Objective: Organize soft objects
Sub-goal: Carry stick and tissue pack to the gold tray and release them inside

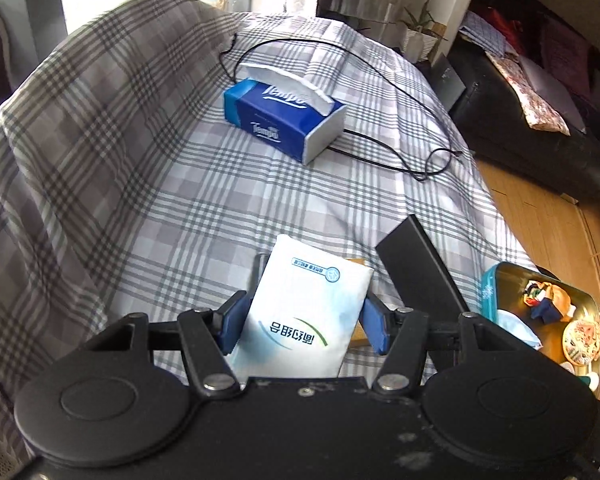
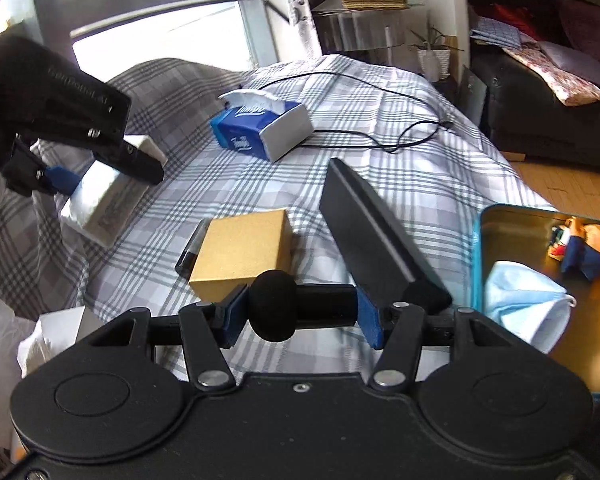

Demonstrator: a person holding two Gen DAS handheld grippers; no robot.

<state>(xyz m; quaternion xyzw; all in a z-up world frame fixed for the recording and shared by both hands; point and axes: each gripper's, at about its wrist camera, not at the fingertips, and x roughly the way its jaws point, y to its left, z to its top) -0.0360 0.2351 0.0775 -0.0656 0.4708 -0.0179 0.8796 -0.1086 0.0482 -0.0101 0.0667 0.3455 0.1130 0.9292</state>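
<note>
My left gripper (image 1: 302, 316) is shut on a white soft tissue pack (image 1: 306, 314) and holds it above the plaid sofa cover (image 1: 204, 200). The same pack (image 2: 100, 200) and left gripper (image 2: 66, 178) show at the left of the right wrist view. My right gripper (image 2: 300, 312) is shut on a black microphone with a foam head (image 2: 274, 304), held crosswise between the blue pads. A blue Tempo tissue box (image 1: 286, 114) lies further back on the sofa; it also shows in the right wrist view (image 2: 262, 128).
A gold cardboard box (image 2: 240, 256) on a dark flat item, a long black bar (image 2: 374, 236) and a black cable (image 2: 380, 136) lie on the sofa. A teal-rimmed tin (image 2: 478, 256) at the right holds a blue face mask (image 2: 524, 308) and a small toy (image 2: 588, 252).
</note>
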